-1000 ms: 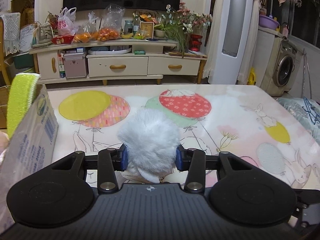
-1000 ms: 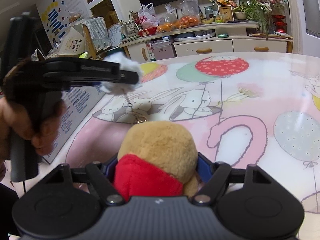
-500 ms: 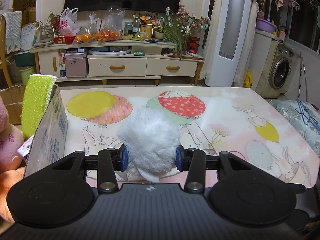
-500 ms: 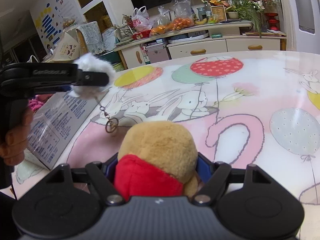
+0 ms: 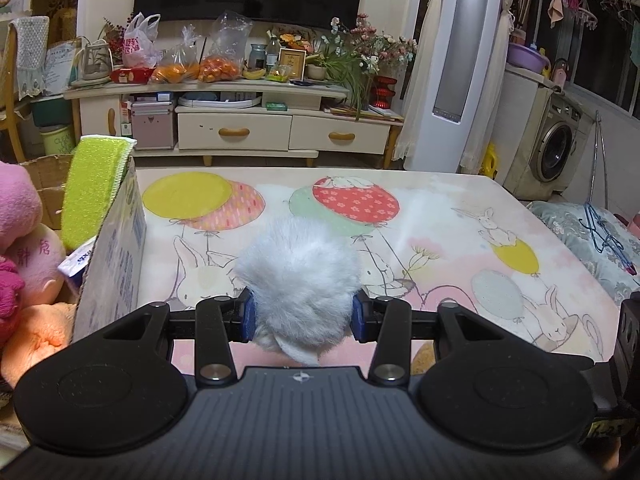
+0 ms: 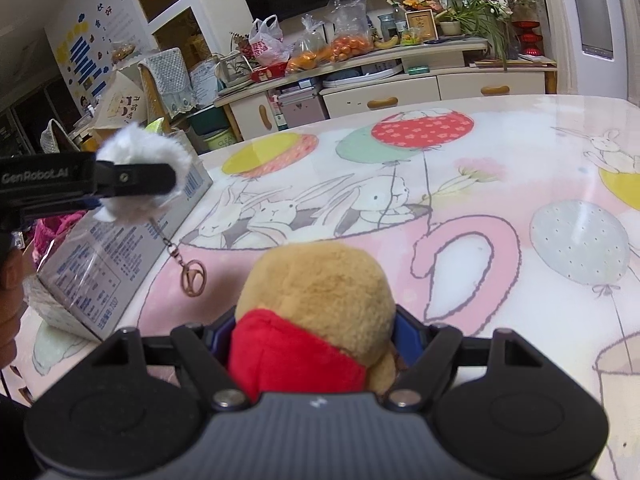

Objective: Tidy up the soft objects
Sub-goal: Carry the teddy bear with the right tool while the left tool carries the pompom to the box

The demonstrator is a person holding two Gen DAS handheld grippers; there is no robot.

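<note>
Lower centre of the right wrist view: the right gripper [image 6: 314, 330] has its jaws clamped on a plush bear [image 6: 320, 304], tan pile over a red fabric shirt, and the stuffing visibly gives at the sides. It looks light and squashy; gripping across the body is best.

In the left wrist view, low and central, the left gripper [image 5: 301, 316] is clamped on a white pompom [image 5: 298, 276], a long-furred ball that should weigh almost nothing. Its chain and brass ring [image 6: 193, 278] dangle above the glossy balloon-print counter [image 5: 440, 216] and could snag.

At the left edge stands the cardboard box [image 5: 116, 256] with more plush toys [image 5: 28, 240] and a green ribbed cloth [image 5: 94, 188] draped over its wall, likely the drop spot.
</note>
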